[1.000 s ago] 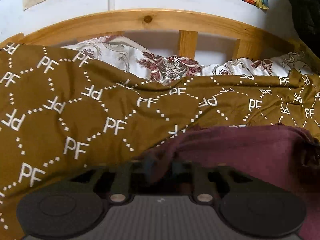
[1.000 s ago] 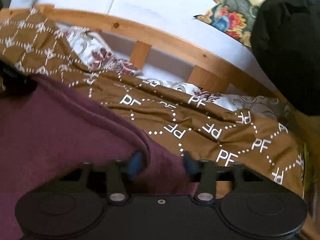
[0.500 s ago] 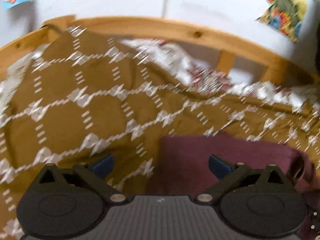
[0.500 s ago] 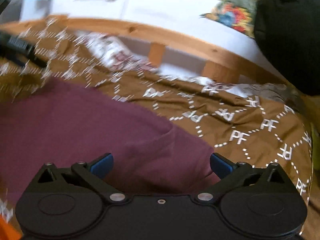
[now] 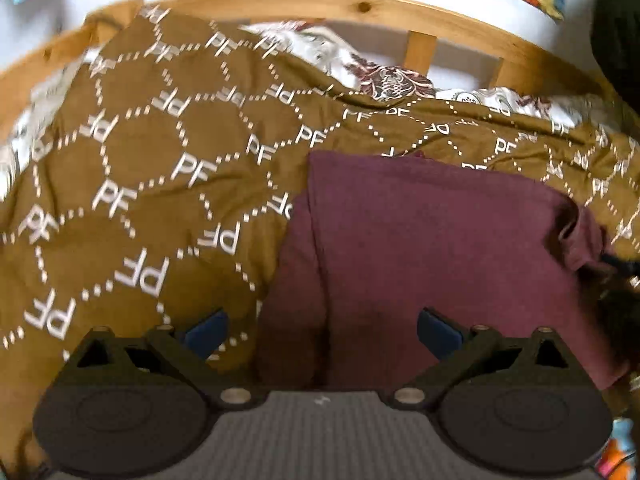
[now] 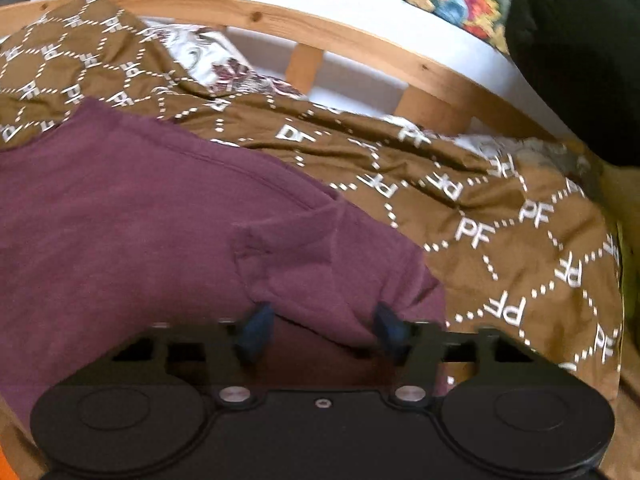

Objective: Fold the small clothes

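On the brown blanket [image 5: 160,168] lies a purple shirt [image 5: 440,248]; left gripper [image 5: 320,330] spread wide, right gripper [image 6: 322,324] half open around its corner.

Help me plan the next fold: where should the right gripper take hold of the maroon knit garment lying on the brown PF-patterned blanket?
Probably the near right corner flap of the maroon knit garment, which already sits between the open fingers of the right gripper. It puckers up off the brown PF-patterned blanket, so coming from the near edge and closing on that raised fold should catch it.
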`<state>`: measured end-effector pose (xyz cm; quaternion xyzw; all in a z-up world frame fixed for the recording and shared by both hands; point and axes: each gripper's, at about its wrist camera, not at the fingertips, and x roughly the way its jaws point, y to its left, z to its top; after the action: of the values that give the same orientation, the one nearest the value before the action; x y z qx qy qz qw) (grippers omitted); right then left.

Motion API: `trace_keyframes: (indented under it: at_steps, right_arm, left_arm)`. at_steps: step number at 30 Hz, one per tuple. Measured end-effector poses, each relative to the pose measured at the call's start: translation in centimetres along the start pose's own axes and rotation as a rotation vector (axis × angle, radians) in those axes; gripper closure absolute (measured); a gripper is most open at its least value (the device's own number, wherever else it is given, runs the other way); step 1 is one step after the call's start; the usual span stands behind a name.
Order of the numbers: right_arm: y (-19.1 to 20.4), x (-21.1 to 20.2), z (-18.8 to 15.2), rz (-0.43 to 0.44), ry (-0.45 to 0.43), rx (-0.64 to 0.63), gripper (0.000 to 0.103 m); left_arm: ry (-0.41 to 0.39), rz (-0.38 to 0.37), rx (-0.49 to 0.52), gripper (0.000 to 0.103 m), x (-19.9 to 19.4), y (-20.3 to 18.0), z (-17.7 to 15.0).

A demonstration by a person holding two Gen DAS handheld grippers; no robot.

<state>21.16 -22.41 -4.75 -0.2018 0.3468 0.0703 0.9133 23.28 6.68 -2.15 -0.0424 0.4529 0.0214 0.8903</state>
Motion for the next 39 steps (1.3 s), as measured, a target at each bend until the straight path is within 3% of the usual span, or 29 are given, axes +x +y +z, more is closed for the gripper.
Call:
trace_keyframes:
  at_steps: [1,4,9,11,17,20,22,28,34,39]
  right_arm:
    - [-0.5,0.0,0.0,-0.011,-0.002,0.026,0.078]
    - [-3.2,-0.6,0.0,-0.010,-0.022,0.197,0.091]
    - [-7.3,-0.8,-1.2,-0.006,-0.012,0.463,0.094]
    - [-8.0,-0.9,-1.7,-0.039,0.008,0.505,0.094]
    - [-8.9,-1.5,-2.4,-0.075,-0.008,0.563,0.069]
    - [-8.7,-1.5,-2.1,-0.066,-0.022,0.538,0.045]
    - [-8.2,-1.3,-1.9,-0.055,-0.018,0.507,0.024]
    - [-7.1,-0.7,-1.5,-0.070,0.016,0.414,0.002]
    - [-6.8,0.0,-2.1,-0.110,0.075,0.358,0.001]
    - [-7.2,-0.6,-2.5,-0.127,0.090,0.372,0.001]
  left_arm:
    - [0.000,0.010,0.013,0.001,0.3,-0.2,0.0]
    - [0.029,0.024,0.026,0.001,1.3,-0.7,0.0]
    - [0.057,0.045,0.041,0.001,2.2,-1.1,-0.3]
    - [0.063,0.059,0.055,0.001,2.4,-1.2,-0.4]
    - [0.087,0.091,0.080,0.001,3.1,-1.6,-0.5]
    - [0.102,0.102,0.084,0.001,3.5,-1.6,-0.5]
    - [0.115,0.106,0.078,0.001,3.8,-1.4,-0.5]
    - [0.166,0.072,-0.005,0.000,4.4,-0.1,-0.4]
    - [0.240,0.001,-0.173,0.000,5.0,2.3,-0.5]
    - [0.245,-0.001,-0.185,0.000,4.9,2.6,-0.8]
